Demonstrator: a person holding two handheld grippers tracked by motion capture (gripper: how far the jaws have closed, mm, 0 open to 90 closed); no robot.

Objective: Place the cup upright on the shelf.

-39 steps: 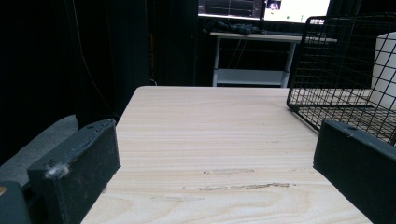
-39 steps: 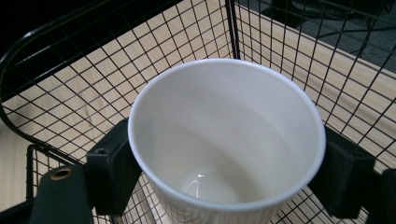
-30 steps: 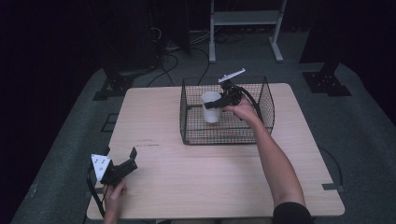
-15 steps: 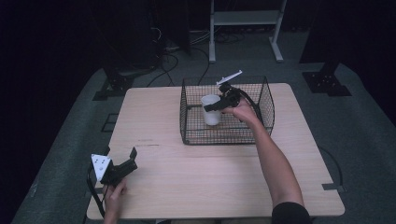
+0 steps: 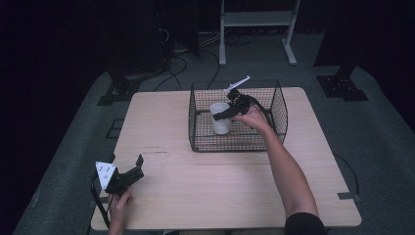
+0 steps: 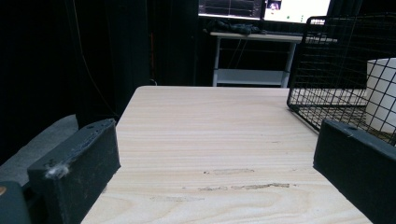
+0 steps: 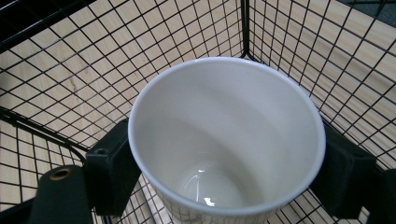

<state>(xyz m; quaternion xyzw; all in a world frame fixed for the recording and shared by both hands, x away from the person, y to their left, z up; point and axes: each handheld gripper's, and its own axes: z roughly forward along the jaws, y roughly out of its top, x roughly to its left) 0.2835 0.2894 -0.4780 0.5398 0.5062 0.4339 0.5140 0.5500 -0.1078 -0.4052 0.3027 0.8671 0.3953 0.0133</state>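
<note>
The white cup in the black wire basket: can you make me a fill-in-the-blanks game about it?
1. The white ceramic cup sits inside the black wire ____.
2. The right gripper is shut on the ____.
3. Inside, the cup is ____.
4. The left gripper, jaws open, sits over the pale wooden ____.

Missing words: basket; cup; empty; table

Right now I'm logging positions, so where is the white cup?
In the high view the white cup stands upright inside the black wire basket, toward its left side at the table's far end, with the right gripper clamped around it.
</note>
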